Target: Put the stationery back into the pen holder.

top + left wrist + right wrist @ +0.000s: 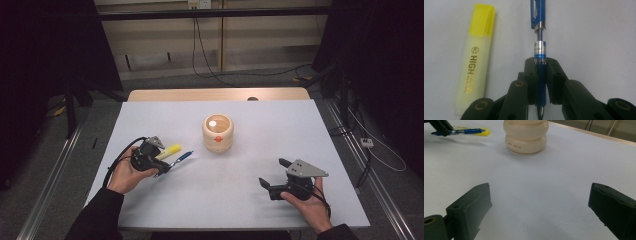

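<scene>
— Blue pen (539, 47) is clamped by the left gripper (540, 72), low over the table beside the yellow highlighter (475, 60) — grasp step judged done.
— A lift toward the cream holder (218, 133) is called for next; the right gripper (540, 207) is held wide, empty.

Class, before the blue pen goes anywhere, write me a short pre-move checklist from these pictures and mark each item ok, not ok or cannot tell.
1. Left hand-held gripper shut on the blue pen: ok, jaws clamp its grip section.
2. Pen lifted off the table: cannot tell.
3. Yellow highlighter free of the jaws: ok, it lies beside them.
4. Cream pot upright with its mouth up: ok.
5. Table between pen and pot bare: ok.
6. Right hand-held gripper out of the way: ok, open, holding nothing, at the table's near right.
</scene>
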Demonstrator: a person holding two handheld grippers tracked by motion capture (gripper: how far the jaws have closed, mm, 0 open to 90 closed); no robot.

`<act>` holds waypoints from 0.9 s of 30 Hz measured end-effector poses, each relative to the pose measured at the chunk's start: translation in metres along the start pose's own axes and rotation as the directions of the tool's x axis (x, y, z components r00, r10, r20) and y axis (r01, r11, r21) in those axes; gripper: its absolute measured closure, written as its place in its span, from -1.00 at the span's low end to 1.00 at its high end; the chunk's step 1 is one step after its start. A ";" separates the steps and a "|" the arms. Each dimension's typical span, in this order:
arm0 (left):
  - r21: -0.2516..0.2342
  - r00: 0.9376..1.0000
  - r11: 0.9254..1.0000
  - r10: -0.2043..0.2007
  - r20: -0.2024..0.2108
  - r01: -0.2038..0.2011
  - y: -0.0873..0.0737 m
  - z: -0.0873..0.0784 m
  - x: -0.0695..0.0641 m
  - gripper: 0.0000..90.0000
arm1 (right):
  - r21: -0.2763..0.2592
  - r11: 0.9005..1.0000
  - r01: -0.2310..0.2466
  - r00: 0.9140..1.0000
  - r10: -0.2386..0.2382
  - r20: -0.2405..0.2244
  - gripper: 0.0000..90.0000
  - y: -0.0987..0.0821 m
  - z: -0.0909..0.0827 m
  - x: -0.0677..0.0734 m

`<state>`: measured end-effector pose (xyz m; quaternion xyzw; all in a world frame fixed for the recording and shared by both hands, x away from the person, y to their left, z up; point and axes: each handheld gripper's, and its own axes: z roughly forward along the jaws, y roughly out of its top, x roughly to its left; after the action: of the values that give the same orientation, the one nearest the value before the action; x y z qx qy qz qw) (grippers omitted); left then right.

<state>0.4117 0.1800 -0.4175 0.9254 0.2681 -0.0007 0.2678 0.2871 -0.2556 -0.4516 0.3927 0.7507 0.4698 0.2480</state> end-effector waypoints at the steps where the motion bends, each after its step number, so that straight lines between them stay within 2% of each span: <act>1: -0.003 1.000 1.000 0.003 0.003 -0.003 0.001 -0.001 -0.001 0.78 | -0.002 1.000 -0.006 1.000 0.006 0.004 -0.88 0.000 0.000 0.001; 5: -0.016 1.000 1.000 0.016 0.019 -0.015 0.003 0.000 -0.009 0.78 | -0.005 1.000 -0.013 1.000 0.013 0.003 -0.90 0.001 0.002 0.003; 7: -0.001 0.998 0.999 0.050 0.023 -0.050 0.005 0.000 -0.013 0.78 | -0.005 1.000 -0.012 1.000 0.012 -0.004 -0.88 0.002 0.002 0.005; 9: 0.003 0.998 0.999 0.054 0.042 -0.054 0.007 0.001 -0.019 0.78 | -0.009 1.000 -0.018 0.999 0.018 -0.028 -0.85 0.004 0.003 0.008; 10: -0.019 0.998 0.999 0.035 0.050 -0.034 0.008 0.003 -0.024 0.78 | -0.007 1.000 -0.015 0.999 0.015 -0.033 -0.84 0.005 0.004 0.009; 13: 0.004 0.994 0.996 0.086 0.060 -0.087 0.012 0.003 -0.029 0.78 | 0.010 1.000 -0.010 0.998 0.010 -0.063 -0.82 0.006 0.007 0.013; 16: -0.001 0.993 0.995 0.095 0.075 -0.095 0.014 0.005 -0.032 0.78 | 0.021 1.000 -0.005 0.995 0.007 -0.101 -0.73 0.007 0.009 0.015; 19: -0.010 0.992 0.997 0.081 0.093 -0.081 0.016 0.008 -0.036 0.78 | 0.013 1.000 0.006 0.995 -0.004 -0.100 -0.76 0.009 0.012 0.017; 20: -0.001 0.989 0.994 0.108 0.100 -0.108 0.018 0.009 -0.035 0.78 | 0.014 1.000 0.009 0.995 -0.008 -0.101 -0.77 0.009 0.013 0.018; 21: -0.012 0.991 0.996 0.091 0.101 -0.090 0.019 0.010 -0.038 0.78 | 0.017 1.000 0.014 0.995 -0.012 -0.102 -0.78 0.010 0.015 0.020; 22: 0.000 0.988 0.993 0.117 0.101 -0.117 0.022 0.010 -0.039 0.78 | 0.021 1.000 0.022 0.995 -0.020 -0.099 -0.82 0.010 0.017 0.021; 23: -0.008 0.988 0.993 0.117 0.104 -0.117 0.024 0.011 -0.042 0.78 | 0.025 0.999 0.031 0.995 -0.028 -0.092 -0.84 0.010 0.019 0.023; 25: 0.002 0.983 0.989 0.145 0.109 -0.146 0.028 0.012 -0.046 0.78 | 0.021 0.999 0.036 0.995 -0.034 -0.094 -0.83 0.011 0.022 0.027; 27: -0.003 0.983 0.990 0.144 0.115 -0.144 0.031 0.013 -0.052 0.78 | 0.021 0.998 0.053 0.994 -0.051 -0.092 -0.83 0.013 0.025 0.032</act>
<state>0.3848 0.1254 -0.4060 0.9415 0.1848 -0.0352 0.2797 0.2928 -0.2133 -0.4506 0.3538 0.7766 0.4720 0.2210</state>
